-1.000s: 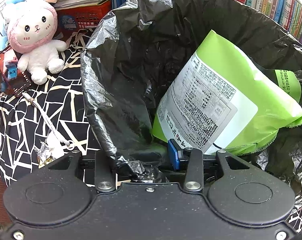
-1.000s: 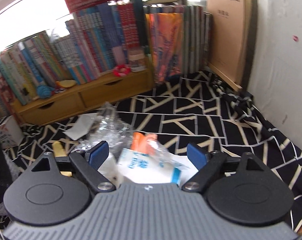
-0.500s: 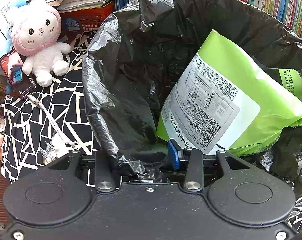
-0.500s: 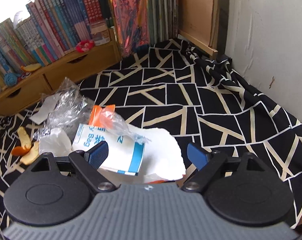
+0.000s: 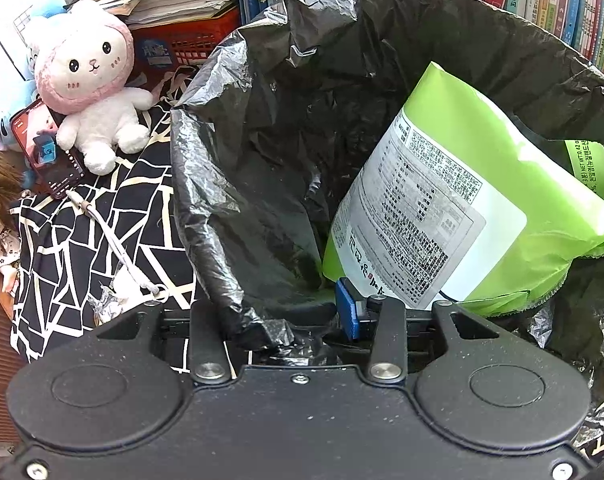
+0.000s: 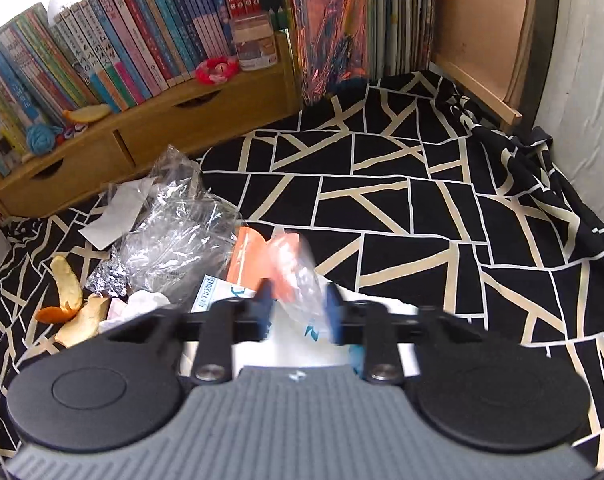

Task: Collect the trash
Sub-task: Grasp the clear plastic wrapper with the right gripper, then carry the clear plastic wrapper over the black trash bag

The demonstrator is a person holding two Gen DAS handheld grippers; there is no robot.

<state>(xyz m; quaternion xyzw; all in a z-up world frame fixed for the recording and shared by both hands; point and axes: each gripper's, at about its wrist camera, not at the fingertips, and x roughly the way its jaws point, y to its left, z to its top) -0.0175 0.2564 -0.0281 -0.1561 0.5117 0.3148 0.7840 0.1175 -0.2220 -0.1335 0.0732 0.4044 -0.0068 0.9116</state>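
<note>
My left gripper (image 5: 297,320) is shut on the near rim of the black trash bag (image 5: 261,120), which it holds open; its blue pad (image 5: 348,308) shows beside the bunched plastic. A green snack bag (image 5: 462,208) lies inside. In the right wrist view my right gripper (image 6: 299,304) is closing, its blurred pads against both sides of a white, blue and orange plastic wrapper (image 6: 289,256) on the black patterned cloth (image 6: 422,220). To its left lie clear cellophane (image 6: 169,220), orange peels (image 6: 67,292), crumpled foil (image 6: 109,280) and a tissue (image 6: 145,300).
A pink and white plush toy (image 5: 89,88), a phone (image 5: 45,152) and a white cable (image 5: 117,248) lie left of the bag. A wooden drawer unit (image 6: 141,140) with books stands behind the trash. A white wall (image 6: 590,100) bounds the right side.
My right gripper has dropped toward the trash pile and its jaws have gone from wide apart to narrow around the wrapper. The left gripper keeps its hold on the bag rim.
</note>
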